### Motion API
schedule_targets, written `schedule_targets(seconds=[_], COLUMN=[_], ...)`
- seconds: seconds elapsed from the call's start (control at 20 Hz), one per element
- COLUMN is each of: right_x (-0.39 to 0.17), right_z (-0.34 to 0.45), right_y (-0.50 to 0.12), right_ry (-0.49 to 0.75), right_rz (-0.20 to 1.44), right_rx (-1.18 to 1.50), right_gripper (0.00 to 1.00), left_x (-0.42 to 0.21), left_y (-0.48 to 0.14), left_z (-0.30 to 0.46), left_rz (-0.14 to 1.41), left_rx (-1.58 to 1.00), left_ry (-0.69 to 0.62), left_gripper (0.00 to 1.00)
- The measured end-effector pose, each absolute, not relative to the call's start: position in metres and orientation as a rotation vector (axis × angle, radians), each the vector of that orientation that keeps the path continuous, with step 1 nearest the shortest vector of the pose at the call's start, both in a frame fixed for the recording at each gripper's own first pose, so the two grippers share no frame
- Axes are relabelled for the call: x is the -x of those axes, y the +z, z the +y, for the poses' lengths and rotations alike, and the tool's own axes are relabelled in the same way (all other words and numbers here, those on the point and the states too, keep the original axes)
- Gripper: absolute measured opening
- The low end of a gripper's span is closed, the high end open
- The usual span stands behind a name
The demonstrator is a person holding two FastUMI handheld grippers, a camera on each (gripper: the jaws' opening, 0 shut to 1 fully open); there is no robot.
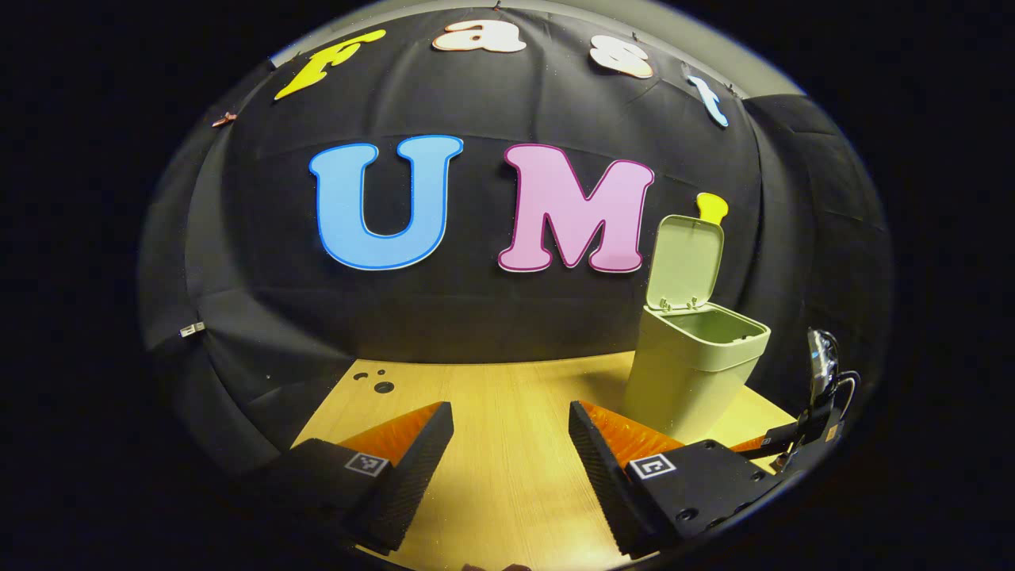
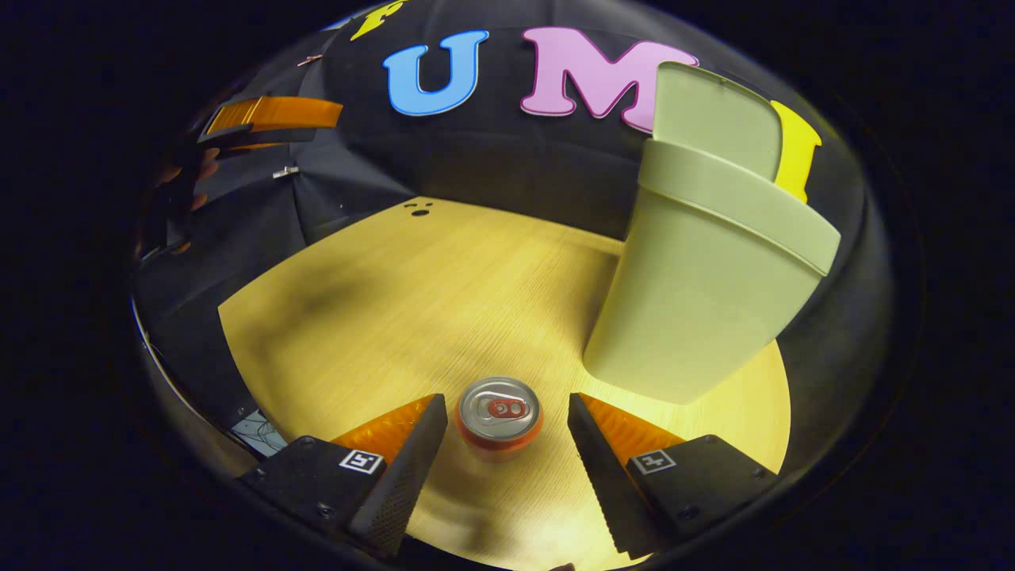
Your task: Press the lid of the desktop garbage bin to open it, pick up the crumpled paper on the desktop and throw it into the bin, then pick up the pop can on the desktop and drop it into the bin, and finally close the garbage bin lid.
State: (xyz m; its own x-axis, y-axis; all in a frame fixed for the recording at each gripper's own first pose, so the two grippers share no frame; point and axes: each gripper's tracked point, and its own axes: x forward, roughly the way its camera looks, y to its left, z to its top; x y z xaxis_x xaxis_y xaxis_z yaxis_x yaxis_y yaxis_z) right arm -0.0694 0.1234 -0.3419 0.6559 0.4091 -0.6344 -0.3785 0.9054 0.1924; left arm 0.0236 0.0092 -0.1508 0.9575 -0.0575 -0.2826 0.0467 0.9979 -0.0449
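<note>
Upright, lid-up bin [image 1: 691, 373]; both hand-held grippers [image 1: 511, 428] [image 2: 506, 424] spread, right around can [image 2: 499, 416].

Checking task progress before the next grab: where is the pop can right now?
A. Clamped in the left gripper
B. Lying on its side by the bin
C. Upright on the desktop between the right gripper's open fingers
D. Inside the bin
C: in the right gripper view the pop can stands upright on the desktop, with gaps to the open right gripper.

Bench [image 2: 381, 317] was pale wood-grain, smooth w/ slight sheen. Bin [image 2: 690, 301] and its lid [image 1: 686, 262] looked matt plastic. Pop can [image 2: 499, 416] had shiny metal top. Booth wall [image 1: 476, 309] was matt cloth.
</note>
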Motion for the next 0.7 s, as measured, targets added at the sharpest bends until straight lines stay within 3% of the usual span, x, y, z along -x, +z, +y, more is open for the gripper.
schedule_targets(seconds=[0.2, 0.25, 0.3, 0.7], right_x=[0.073, 0.074, 0.072, 0.060], right_z=[0.130, 0.130, 0.132, 0.104], right_y=[-0.366, -0.370, -0.366, -0.296], right_ry=[0.446, 0.448, 0.445, 0.387], right_rz=[0.781, 0.795, 0.783, 0.687], right_rx=[-0.020, -0.015, -0.027, -0.077], right_gripper=[0.97, 0.94, 0.83, 0.82], left_x=[-0.025, -0.025, -0.027, -0.026], left_y=[-0.152, -0.152, -0.154, -0.154], left_z=[0.023, 0.024, 0.025, 0.016], left_rz=[0.289, 0.291, 0.292, 0.294], left_rx=[0.039, 0.040, 0.041, 0.056], left_ry=[-0.035, -0.034, -0.035, -0.049], left_gripper=[0.94, 0.96, 0.94, 0.94])
